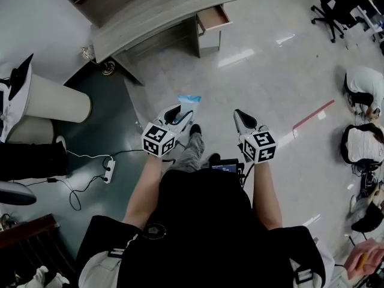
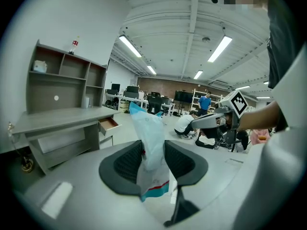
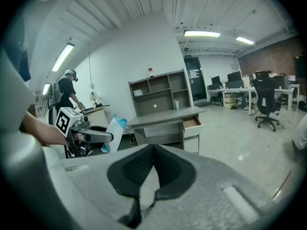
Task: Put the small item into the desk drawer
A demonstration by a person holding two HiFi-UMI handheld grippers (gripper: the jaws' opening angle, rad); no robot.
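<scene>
A small white and light-blue packet (image 1: pixel 188 101) sticks up from my left gripper (image 1: pixel 182 112), which is shut on it. In the left gripper view the packet (image 2: pixel 149 143) is pinched between the dark pads (image 2: pixel 127 163). My right gripper (image 1: pixel 239 115) hangs beside it, shut with nothing in it; its jaws meet in the right gripper view (image 3: pixel 153 148). The grey desk (image 1: pixel 157 12) stands across the floor ahead, its small drawer (image 1: pixel 214 18) pulled open at the right end. The drawer also shows from the left gripper (image 2: pixel 109 124) and from the right one (image 3: pixel 192 123).
A white round column (image 1: pixel 55 101) and a power strip (image 1: pixel 109 171) with cables lie to my left on the dark floor. Office chairs (image 1: pixel 336 8) stand at the far right. People sit on the floor at the right edge (image 1: pixel 363 89). A red tape line (image 1: pixel 313 115) marks the floor.
</scene>
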